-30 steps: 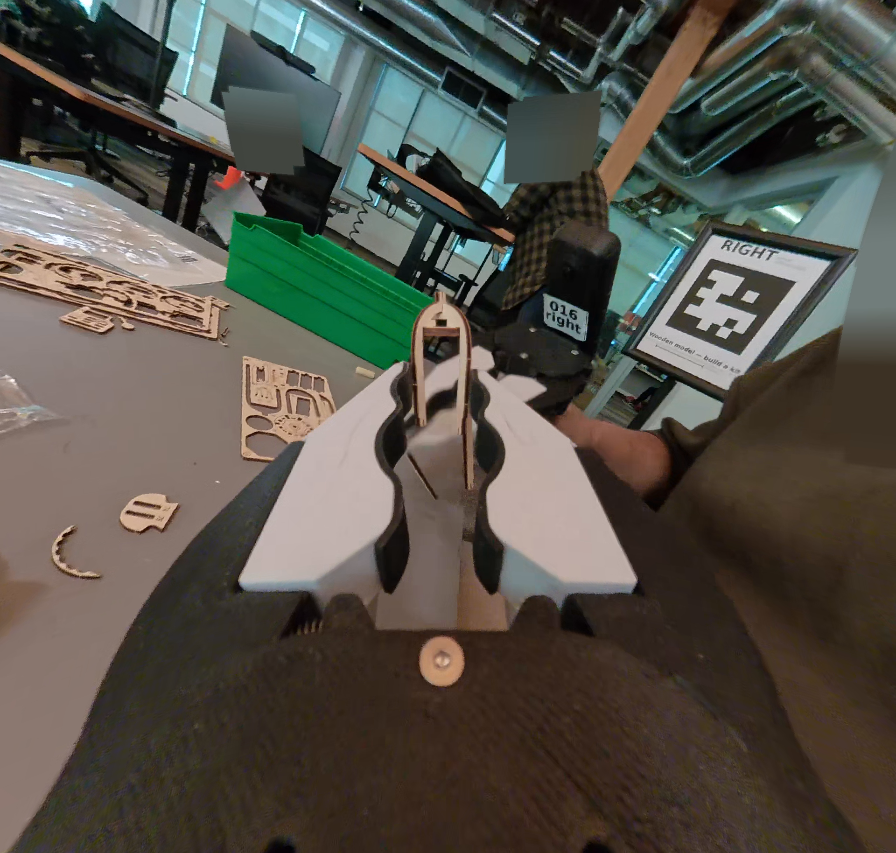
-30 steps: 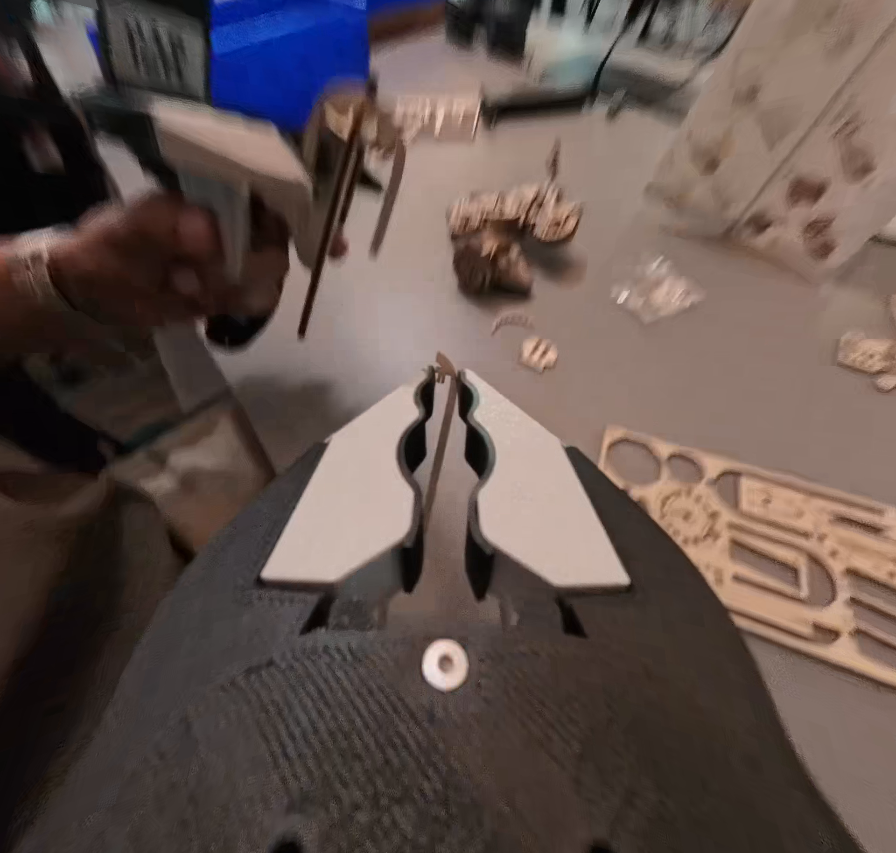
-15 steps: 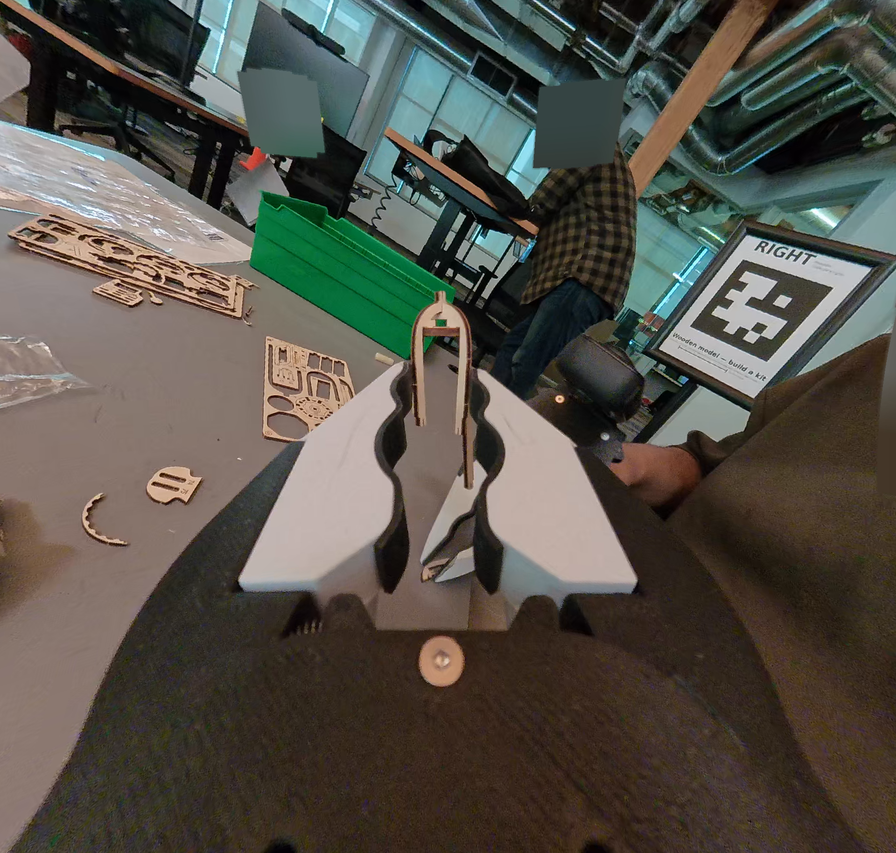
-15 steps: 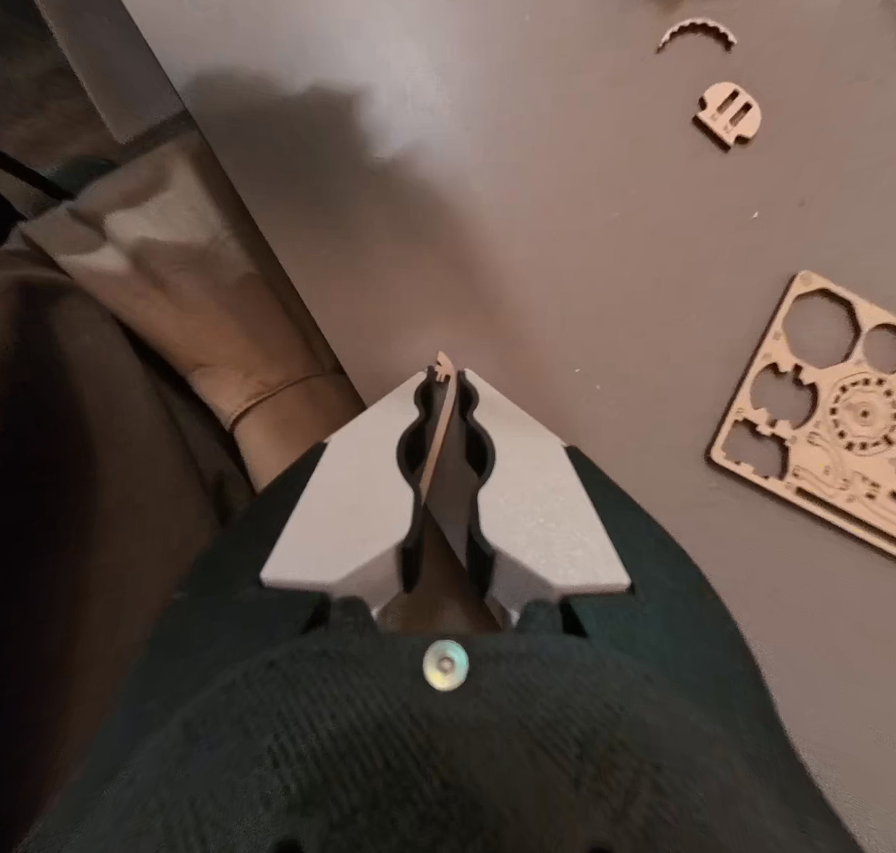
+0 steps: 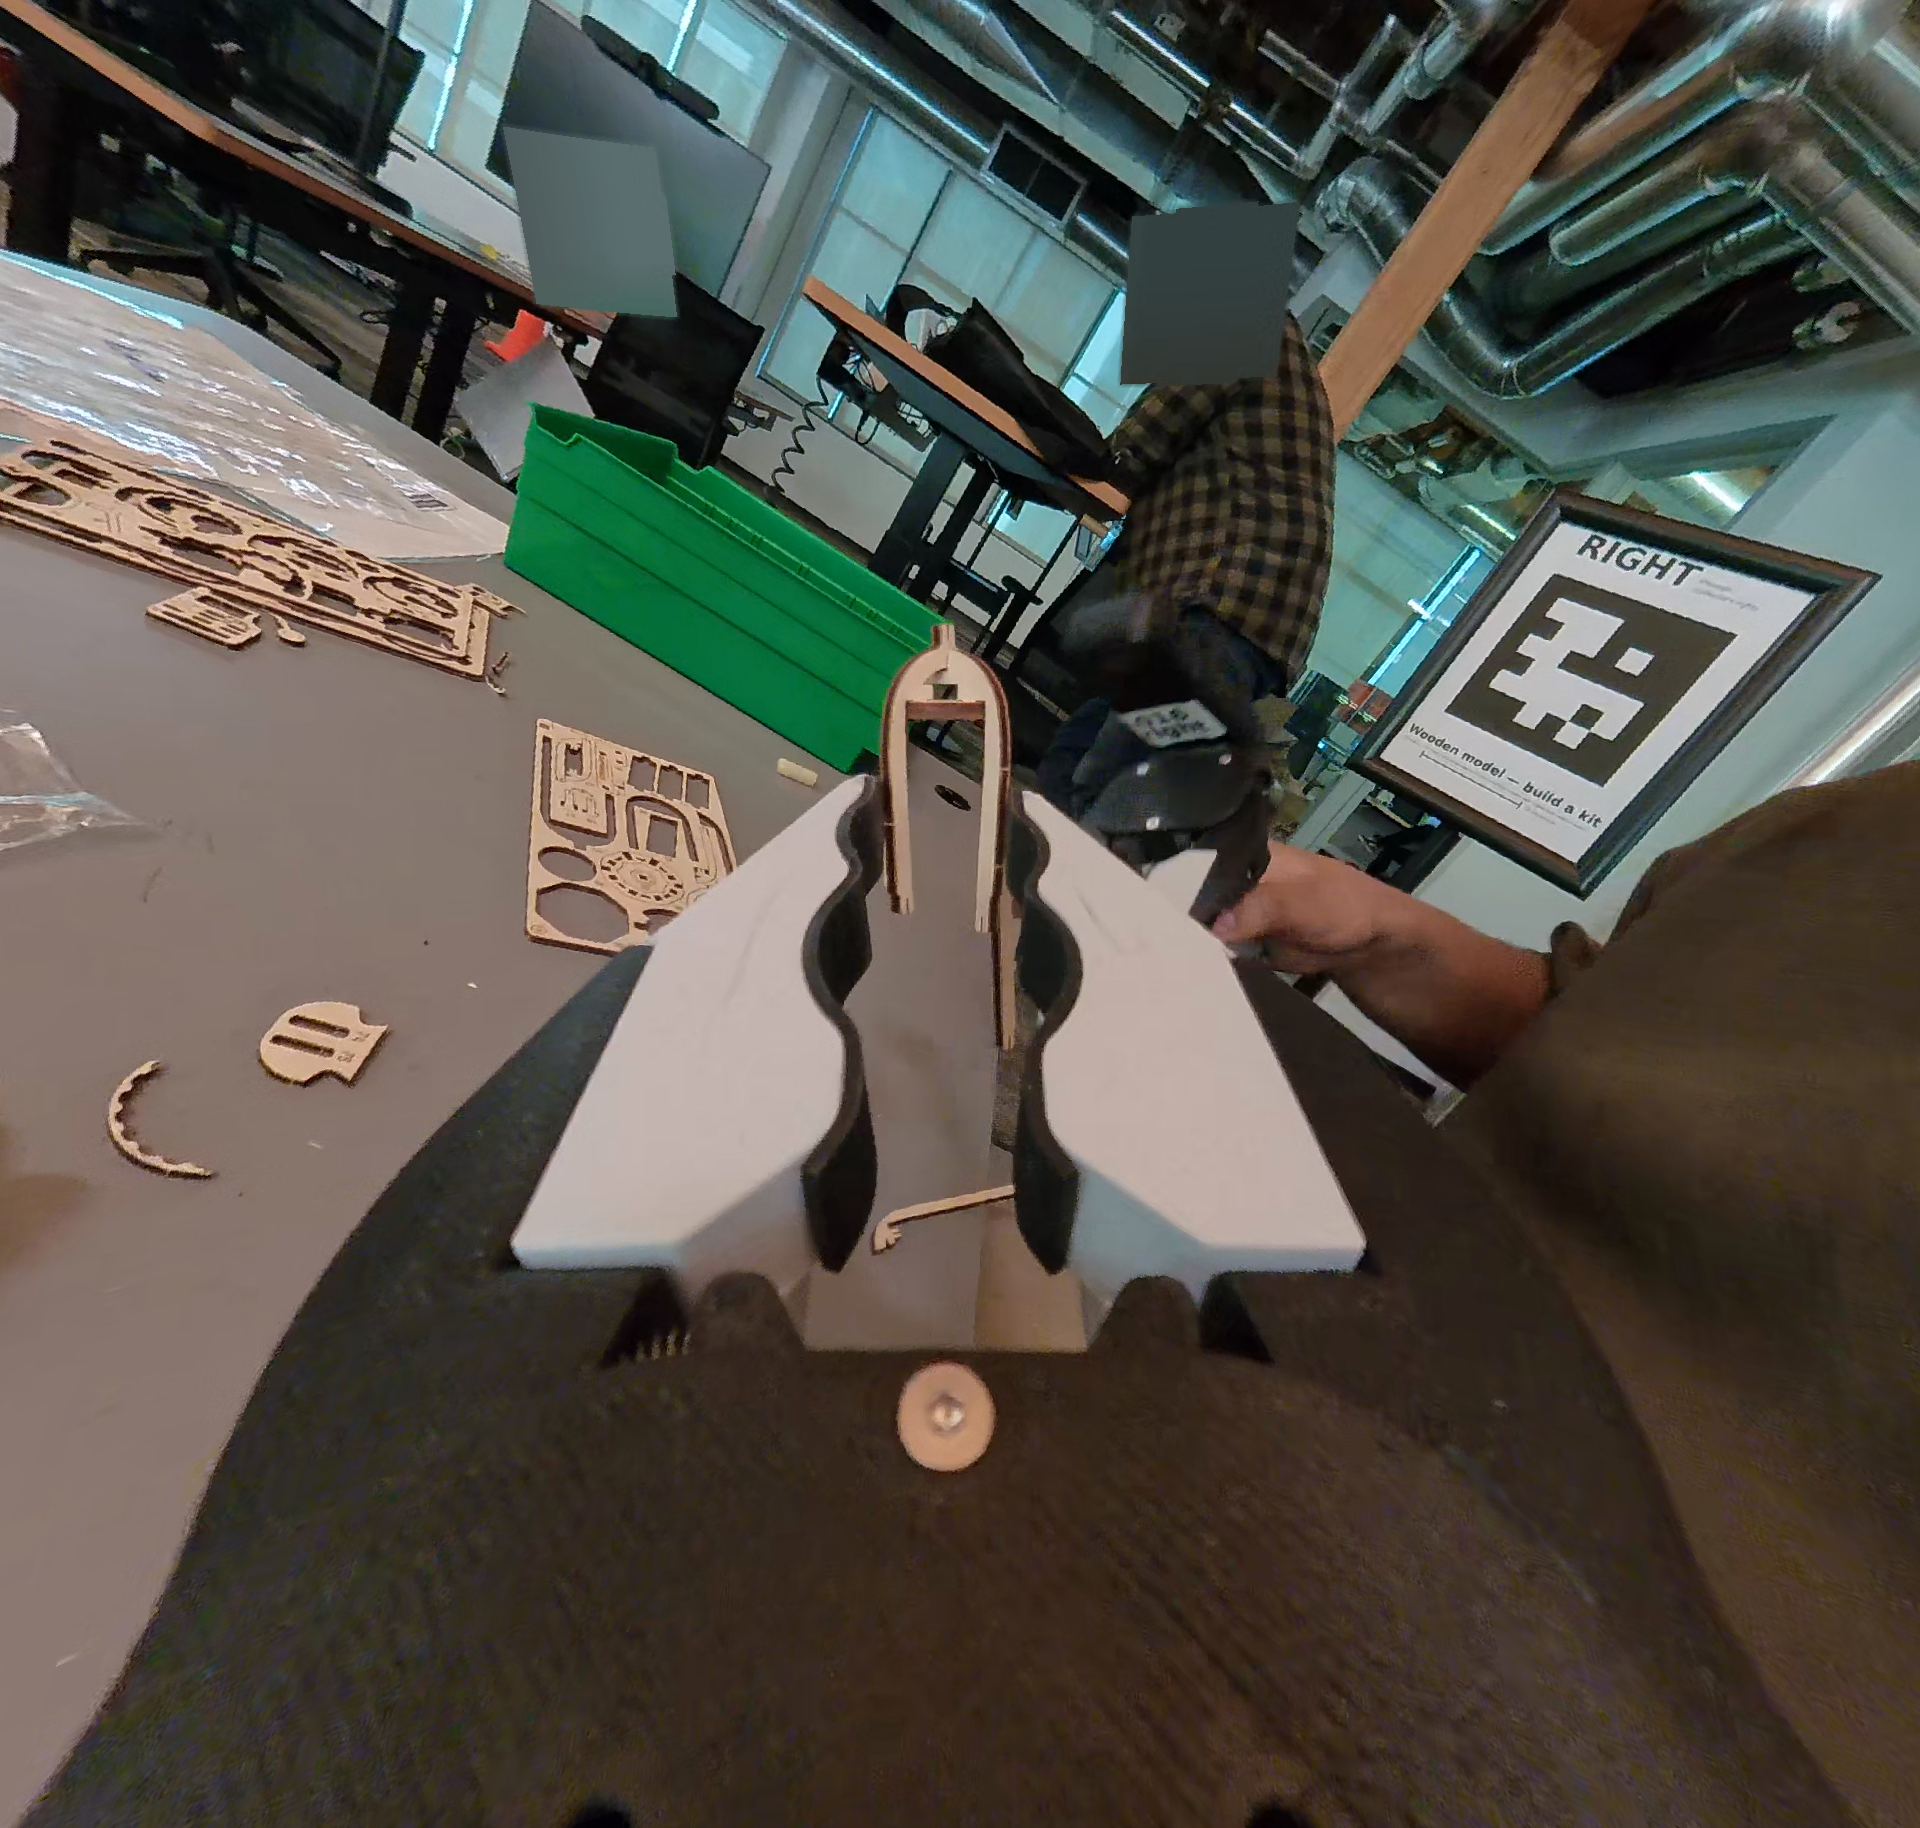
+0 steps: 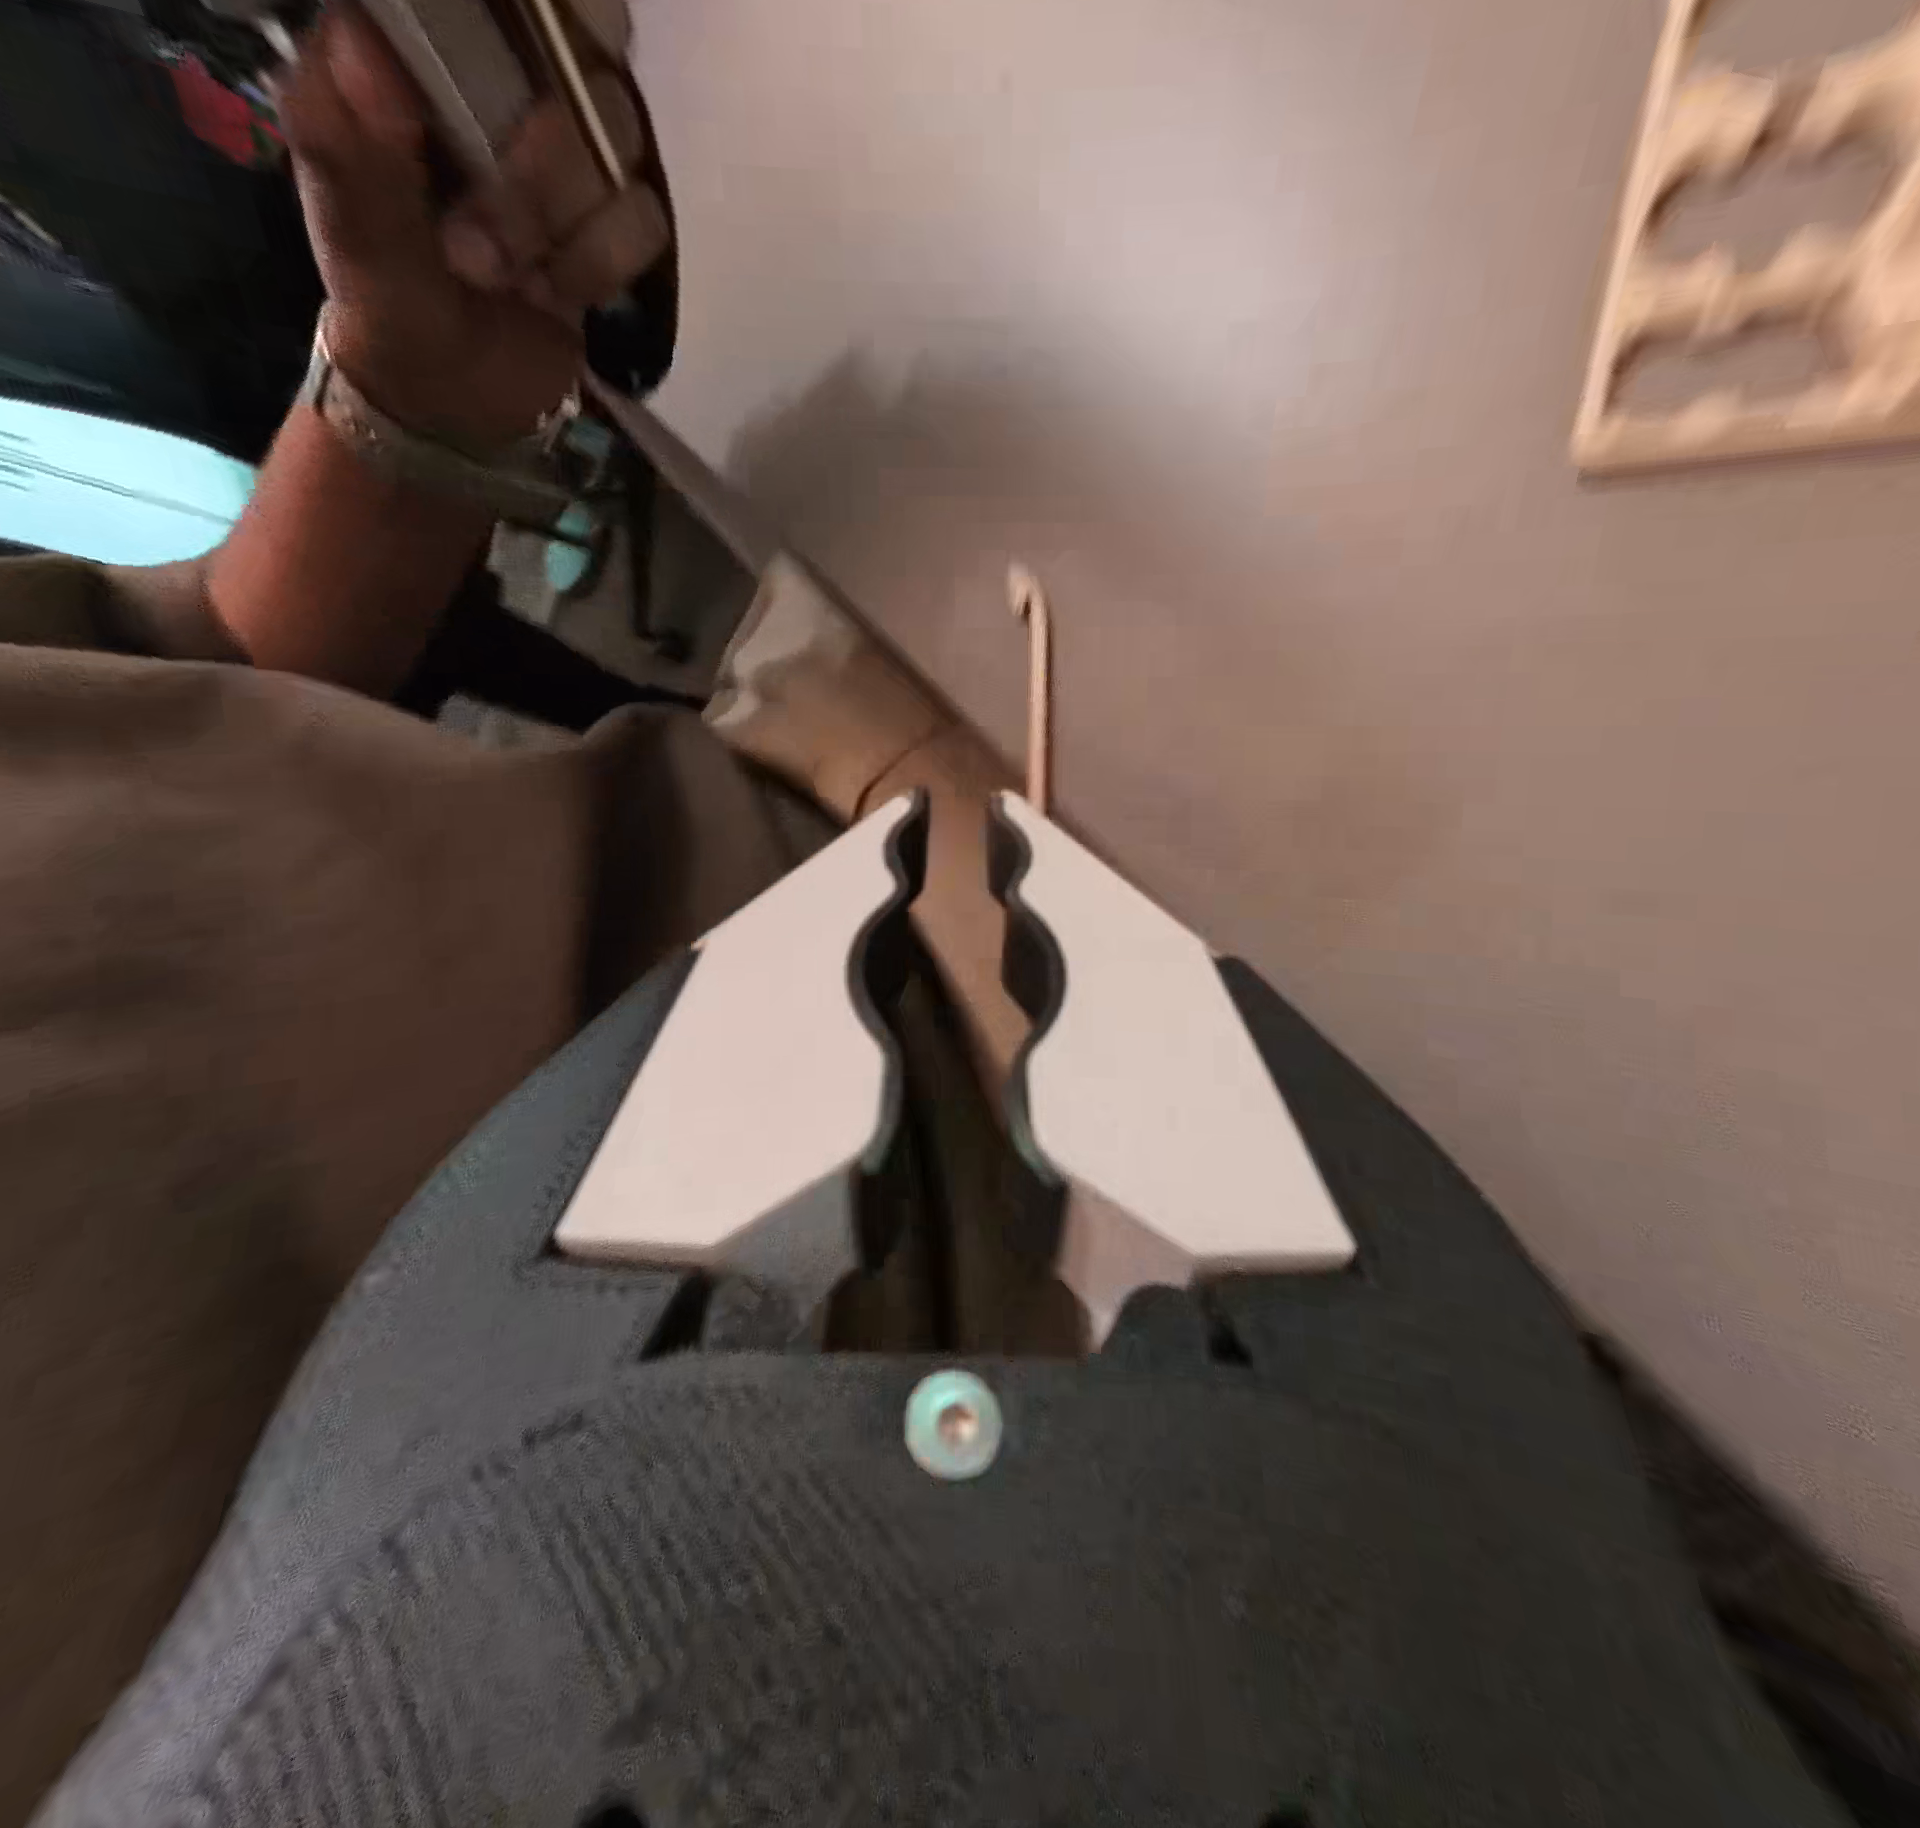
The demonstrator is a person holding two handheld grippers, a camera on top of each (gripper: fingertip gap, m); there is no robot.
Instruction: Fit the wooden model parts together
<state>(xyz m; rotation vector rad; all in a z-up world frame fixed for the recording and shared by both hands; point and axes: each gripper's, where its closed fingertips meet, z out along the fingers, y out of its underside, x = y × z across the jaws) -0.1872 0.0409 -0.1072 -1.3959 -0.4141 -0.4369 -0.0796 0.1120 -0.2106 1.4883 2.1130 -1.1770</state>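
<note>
My left gripper (image 5: 940,812) is shut on a U-shaped wooden assembly (image 5: 943,708), two side strips joined at the top, held upright above the grey table (image 5: 260,895). A thin hooked wooden strip (image 5: 940,1215) lies flat on the table, seen low between my left fingers. In the blurred right wrist view the same strip (image 6: 1039,677) lies near the table's edge just past my right gripper (image 6: 956,812), whose jaws stand slightly apart with nothing between them. The right gripper (image 5: 1174,791) also shows in the left wrist view, in a hand. The left gripper (image 6: 520,64) shows at the top left.
Punched wooden sheets (image 5: 623,843) (image 5: 260,552) lie on the table, one also in the right wrist view (image 6: 1766,220). A small slotted piece (image 5: 322,1046) and a toothed arc (image 5: 156,1124) lie at the left. A green bin (image 5: 707,583) and a framed sign (image 5: 1600,677) stand behind. A person in a plaid shirt (image 5: 1236,490) is beyond. Tip to tip, the grippers are about 15 cm apart. It is some 15 cm from my left tips to the small slotted piece (image 5: 322,1046).
My right gripper has let go of the thin strip, which now lies on the table by the edge. The right gripper has swung round. My left gripper still holds the U-shaped assembly.
</note>
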